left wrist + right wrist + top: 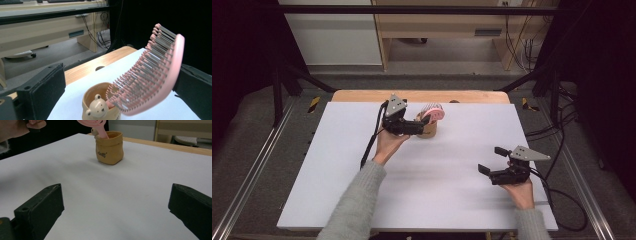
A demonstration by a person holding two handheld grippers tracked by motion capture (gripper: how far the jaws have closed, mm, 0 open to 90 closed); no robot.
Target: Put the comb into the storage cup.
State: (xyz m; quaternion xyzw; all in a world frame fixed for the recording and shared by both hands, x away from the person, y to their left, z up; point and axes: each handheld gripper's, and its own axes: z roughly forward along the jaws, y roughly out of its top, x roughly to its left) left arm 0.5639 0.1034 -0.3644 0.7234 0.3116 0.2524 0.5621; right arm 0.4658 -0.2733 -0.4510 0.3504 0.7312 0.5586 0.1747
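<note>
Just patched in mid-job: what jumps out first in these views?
The pink hairbrush stands out: it leans handle-down in a tan bear-faced cup near the far middle of the white table. The left tongs sit right at the cup, open, with the brush between the jaws. The right tongs wait open over the near right of the table, holding nothing.

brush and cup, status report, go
Left gripper open at the cup, fingers either side of the pink brush. Brush stands handle-down in the cup, leaning. Right gripper open, off to the side over bare table. Nothing in the way.
</note>
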